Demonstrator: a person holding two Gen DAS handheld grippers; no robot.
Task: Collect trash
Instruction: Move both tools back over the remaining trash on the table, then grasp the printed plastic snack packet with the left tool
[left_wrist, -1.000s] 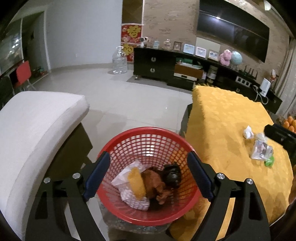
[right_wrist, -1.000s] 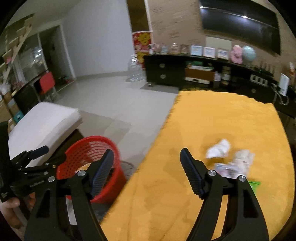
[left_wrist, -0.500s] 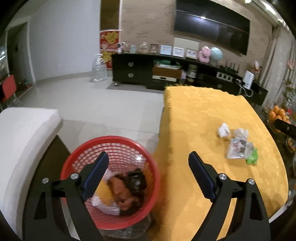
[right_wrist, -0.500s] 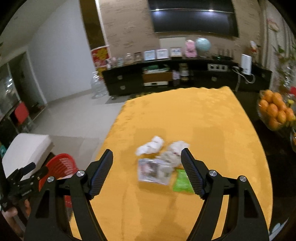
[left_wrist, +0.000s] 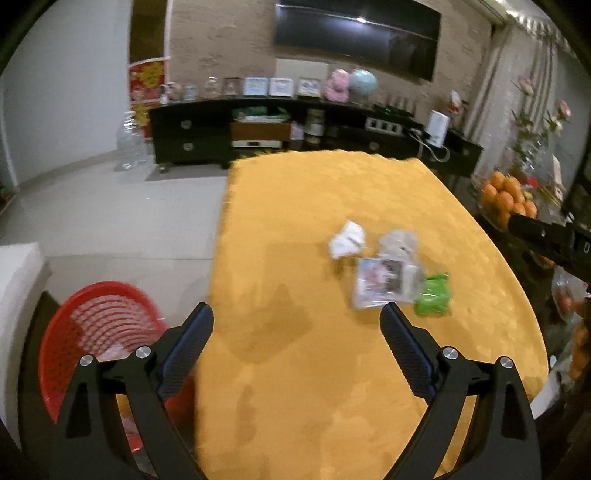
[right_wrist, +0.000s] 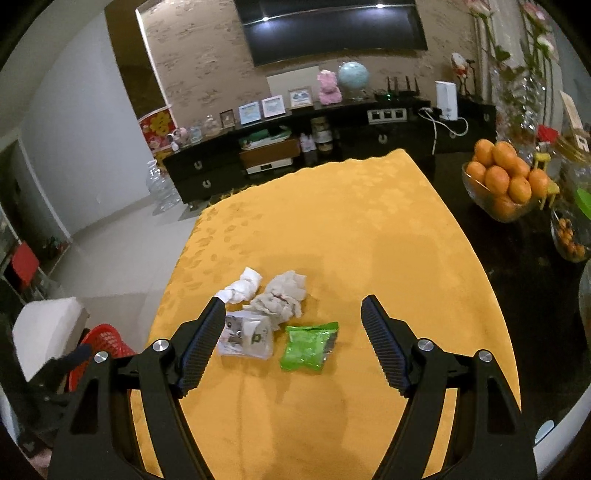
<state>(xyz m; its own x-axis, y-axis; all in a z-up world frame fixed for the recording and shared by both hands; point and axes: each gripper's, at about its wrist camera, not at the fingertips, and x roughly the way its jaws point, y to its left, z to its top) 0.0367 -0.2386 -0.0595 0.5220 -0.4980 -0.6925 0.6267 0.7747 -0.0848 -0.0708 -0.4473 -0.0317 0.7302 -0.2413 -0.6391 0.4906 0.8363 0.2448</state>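
Observation:
Trash lies in a cluster on the yellow-clothed table (right_wrist: 332, 221): a white crumpled tissue (right_wrist: 242, 286), a beige crumpled tissue (right_wrist: 282, 295), a clear plastic packet (right_wrist: 245, 338) and a green wrapper (right_wrist: 308, 345). My right gripper (right_wrist: 293, 302) hovers open just above this cluster, nothing pressed between its fingers. My left gripper (left_wrist: 295, 310) is over the table's near left part, its jaws opening and empty; the packet (left_wrist: 384, 282) and green wrapper (left_wrist: 432, 295) lie ahead to its right. The red basket (left_wrist: 96, 321) stands on the floor at the table's left, with trash inside.
A glass bowl of oranges (right_wrist: 502, 181) and other jars stand on a dark surface right of the table. A white cushioned seat (right_wrist: 48, 321) sits beside the basket. A dark TV cabinet (right_wrist: 295, 147) lines the far wall, with tiled floor in between.
Both grippers swung right, from the basket toward the table. The basket slid to the left edge of the left view, and the trash cluster now sits between the right gripper's fingers in view.

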